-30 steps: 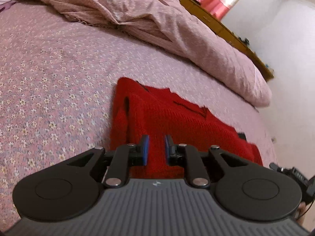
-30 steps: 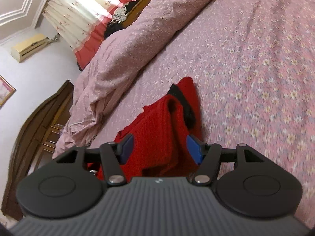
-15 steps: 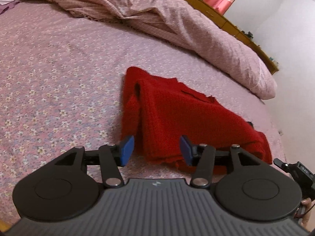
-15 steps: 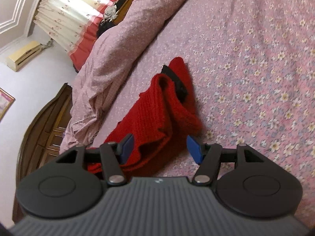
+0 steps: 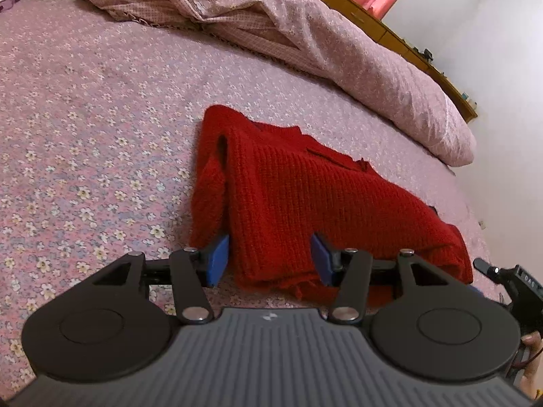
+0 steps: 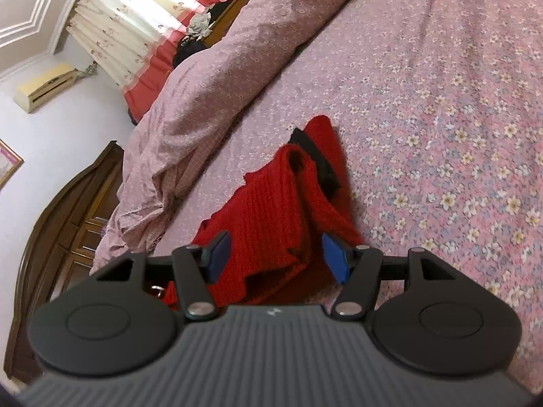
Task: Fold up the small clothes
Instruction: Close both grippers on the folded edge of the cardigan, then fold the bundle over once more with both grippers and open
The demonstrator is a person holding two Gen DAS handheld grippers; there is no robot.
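A red knitted sweater (image 5: 305, 196) lies folded over on the pink flowered bedsheet (image 5: 85, 129). My left gripper (image 5: 269, 258) is open, its blue pads either side of the sweater's near hem, not closed on it. In the right wrist view the same sweater (image 6: 271, 210) lies bunched, with a black label or trim (image 6: 317, 156) at its far end. My right gripper (image 6: 275, 258) is open over the sweater's near edge and holds nothing.
A crumpled pink duvet (image 5: 305, 27) lies along the far side of the bed, also in the right wrist view (image 6: 217, 78). A wooden headboard (image 6: 57, 224) and curtains (image 6: 142, 23) stand beyond. The other gripper's handle (image 5: 519, 285) shows at the right edge.
My left gripper was shut on the sweater's edge one second ago and has opened, letting it drop onto the bed. Both grippers have drawn back slightly from the sweater.
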